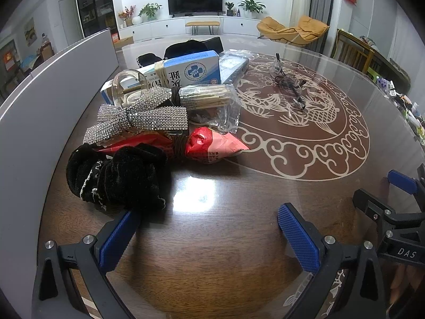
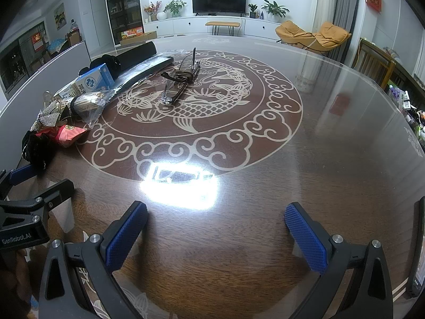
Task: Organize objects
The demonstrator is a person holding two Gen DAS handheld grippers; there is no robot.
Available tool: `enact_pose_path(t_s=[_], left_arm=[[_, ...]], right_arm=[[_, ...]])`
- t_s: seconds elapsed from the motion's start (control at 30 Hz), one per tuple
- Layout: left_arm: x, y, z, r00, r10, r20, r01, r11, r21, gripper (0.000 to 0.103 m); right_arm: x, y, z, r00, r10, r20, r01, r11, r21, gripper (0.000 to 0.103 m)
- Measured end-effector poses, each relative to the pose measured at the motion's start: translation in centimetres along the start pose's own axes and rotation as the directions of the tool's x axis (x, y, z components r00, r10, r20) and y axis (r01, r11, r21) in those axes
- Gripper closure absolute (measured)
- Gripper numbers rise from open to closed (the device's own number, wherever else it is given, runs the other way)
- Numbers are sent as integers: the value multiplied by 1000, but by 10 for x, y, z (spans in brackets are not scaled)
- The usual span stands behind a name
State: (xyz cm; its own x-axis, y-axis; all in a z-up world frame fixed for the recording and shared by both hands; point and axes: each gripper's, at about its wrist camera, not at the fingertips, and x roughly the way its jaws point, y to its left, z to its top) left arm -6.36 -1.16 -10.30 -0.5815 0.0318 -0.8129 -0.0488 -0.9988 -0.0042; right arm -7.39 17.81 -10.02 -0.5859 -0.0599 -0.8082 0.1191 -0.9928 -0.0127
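Glasses [image 2: 180,79]: folded, bound with a cord, lying alone on the desk's [image 2: 332,159] carp inlay, apart from the pile.
Pile: pouch [image 1: 117,178], red packet [image 1: 209,143], bow [image 1: 138,117], box [image 1: 186,71] crowded along the left panel [image 1: 39,122].
Left hand-held gripper [image 1: 209,239]: jaws spread, empty, just short of the pouch.
Right hand-held gripper [image 2: 215,236]: jaws spread, empty.
Approach: likely take the glasses by the bound middle, low and level.
Room: open desk centre and right; left edge walled.

Legible markings:

- "DAS": white letters on the black body of the right gripper [image 1: 406,252], at 4 o'clock in the left wrist view.
- "GenRobot.AI": white letters on the black body of the left gripper [image 2: 18,239], at 8 o'clock in the right wrist view.
- Blue-and-white box [image 1: 191,69]: round cross emblem; its Chinese print is not reliably readable.
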Motion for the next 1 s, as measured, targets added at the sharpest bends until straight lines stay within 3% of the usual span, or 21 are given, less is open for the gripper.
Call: enact_pose_path(t_s=[0.53, 0.87, 1.0], left_arm=[[0, 0, -1, 1000, 6, -1, -6, 1000, -5, 0], [-21, 16, -32, 1000, -18, 15, 17, 999, 32, 0], [-18, 36, -21, 999, 18, -47, -20, 999, -41, 0]], right_arm=[[0, 0, 0, 1000, 0, 1, 0, 1000, 0, 0], [0, 0, 0, 1000, 0, 1, 0, 1000, 0, 0], [0, 0, 0, 1000, 1, 1, -1, 1000, 0, 0]])
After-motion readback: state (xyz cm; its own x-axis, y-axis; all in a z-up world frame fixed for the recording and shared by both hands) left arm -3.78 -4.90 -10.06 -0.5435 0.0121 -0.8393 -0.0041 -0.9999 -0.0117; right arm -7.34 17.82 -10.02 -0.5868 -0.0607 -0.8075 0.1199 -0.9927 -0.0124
